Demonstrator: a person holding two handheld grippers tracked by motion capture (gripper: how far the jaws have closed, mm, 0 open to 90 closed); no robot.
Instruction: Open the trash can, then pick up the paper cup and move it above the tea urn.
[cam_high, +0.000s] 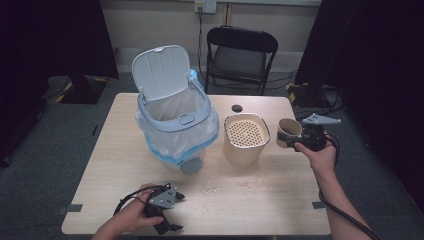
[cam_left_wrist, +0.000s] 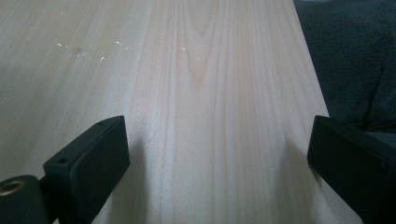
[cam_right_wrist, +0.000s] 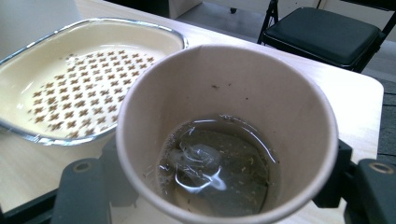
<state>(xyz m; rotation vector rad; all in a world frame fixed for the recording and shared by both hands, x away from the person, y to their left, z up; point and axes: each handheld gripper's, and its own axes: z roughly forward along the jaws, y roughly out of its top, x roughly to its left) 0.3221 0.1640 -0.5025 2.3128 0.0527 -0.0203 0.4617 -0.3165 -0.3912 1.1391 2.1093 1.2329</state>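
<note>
**Paper cup held beside the strainer container**

Pale wooden table (cam_high: 125, 165) stands on a grey carpet floor, with a black chair (cam_high: 241, 52) behind it at the upper middle of the high view. On the left half of the table is a light blue bin (cam_high: 175, 120) with its lid open and a plastic bag inside. To the right of it stands a beige container (cam_high: 245, 140) with a perforated insert on top. A few crumbs (cam_high: 212, 190) lie on the wood in the lower middle.

At the right of the high view, the right gripper (cam_high: 295, 140) clamps a brown paper cup (cam_high: 288, 133), which is tilted toward the container and is just beside it, off the table. In the right gripper view, the cup (cam_right_wrist: 224, 130) sits between the two black jaws, which press on its sides, and the inside bottom of the cup looks wet and shiny, with small specks.

At the lower left of the high view, the left gripper (cam_high: 170, 210) is low over the table, well apart from the cup. In the left gripper view its jaws stand wide, with only bare wood between them.
</note>
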